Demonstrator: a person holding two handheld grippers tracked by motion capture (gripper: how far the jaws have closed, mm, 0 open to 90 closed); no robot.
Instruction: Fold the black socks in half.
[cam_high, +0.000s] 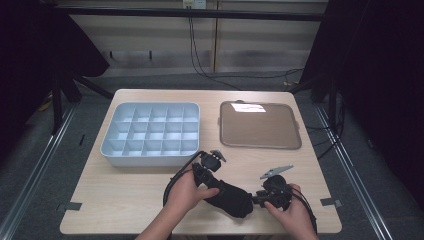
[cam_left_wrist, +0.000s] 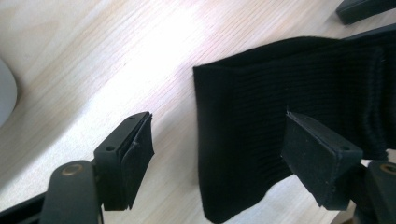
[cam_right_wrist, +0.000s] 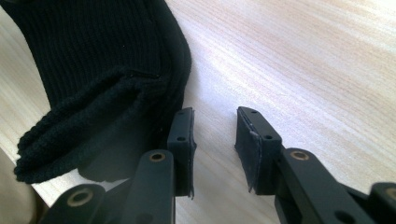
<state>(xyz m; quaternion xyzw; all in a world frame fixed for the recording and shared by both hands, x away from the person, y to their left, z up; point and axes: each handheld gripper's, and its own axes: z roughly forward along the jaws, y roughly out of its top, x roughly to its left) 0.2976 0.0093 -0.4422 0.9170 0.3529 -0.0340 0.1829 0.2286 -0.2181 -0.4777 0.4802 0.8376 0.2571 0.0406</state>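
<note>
A black knitted sock (cam_high: 231, 197) lies on the worktop (cam_high: 125, 190) near its front edge, well in front of the grey compartment tray (cam_high: 152, 134) and the brown flat tray (cam_high: 260, 125), and it serves as the landmark here. The left tongs (cam_high: 202, 175) sit at the sock's left end and the right tongs (cam_high: 260, 196) at its right end, each held in a hand coming in from the front.

In the left gripper view the left tongs (cam_left_wrist: 219, 149) stand wide open. One jaw hovers over bare wood beside the sock's straight folded edge (cam_left_wrist: 205, 140). The other jaw is over the ribbed cloth, though whether it touches cannot be told. In the right gripper view the right tongs (cam_right_wrist: 214, 140) are open too, with a narrower gap. Nothing lies between the jaws. The near jaw rests just beside the sock's bunched cuff (cam_right_wrist: 84, 121).

Judging from this, the step in hand is getting a first hold on the sock from both ends, and neither hold is made yet. The next move calls for sliding each set of tongs inward so that a layer of knit sits between the jaws, then closing. The right side likely needs a small sideways shift toward the cuff. The cloth is soft and may bunch or slip out of a shallow pinch.
</note>
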